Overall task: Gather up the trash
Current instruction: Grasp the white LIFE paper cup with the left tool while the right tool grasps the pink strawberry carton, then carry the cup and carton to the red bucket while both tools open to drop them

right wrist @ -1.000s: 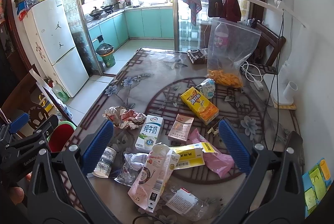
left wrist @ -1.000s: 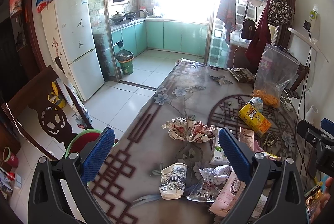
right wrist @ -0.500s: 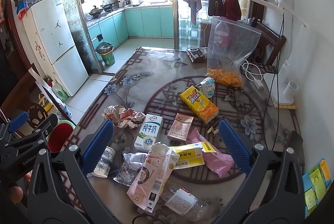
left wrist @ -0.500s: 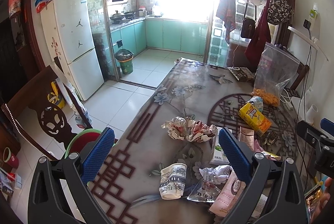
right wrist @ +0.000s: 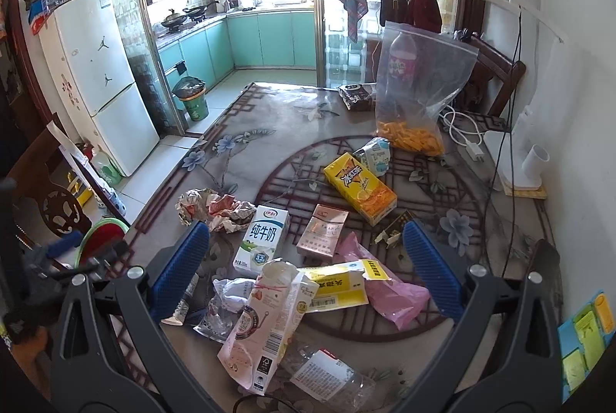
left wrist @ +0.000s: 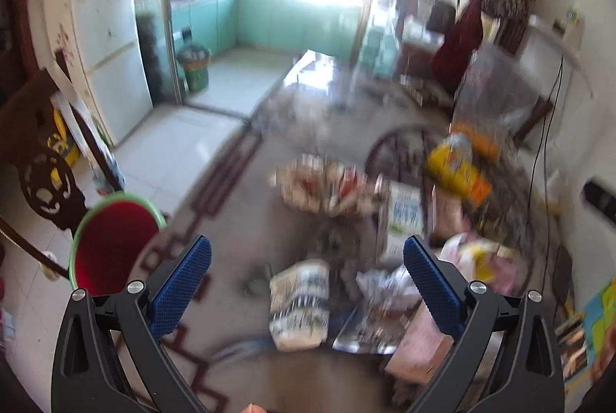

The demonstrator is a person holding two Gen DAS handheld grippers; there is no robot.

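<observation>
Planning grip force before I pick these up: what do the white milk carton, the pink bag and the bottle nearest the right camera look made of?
Milk carton: coated paperboard, smooth printed faces, crisp folded edges, probably fairly stiff. Pink bag: thin plastic film, crumpled, slightly translucent, limp. Bottle: clear thin plastic with a paper-looking label, seemingly flattened; its lower end is cut off by the frame.

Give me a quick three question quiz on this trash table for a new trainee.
1. True or false: both grippers are open and empty.
2. Which lies nearer the zip bag: A) yellow drink carton B) white milk carton?
3. What colour is the inside of the bin beside the table?

Key: 1 true: left gripper, right gripper. 2 A. 3 red.
</observation>
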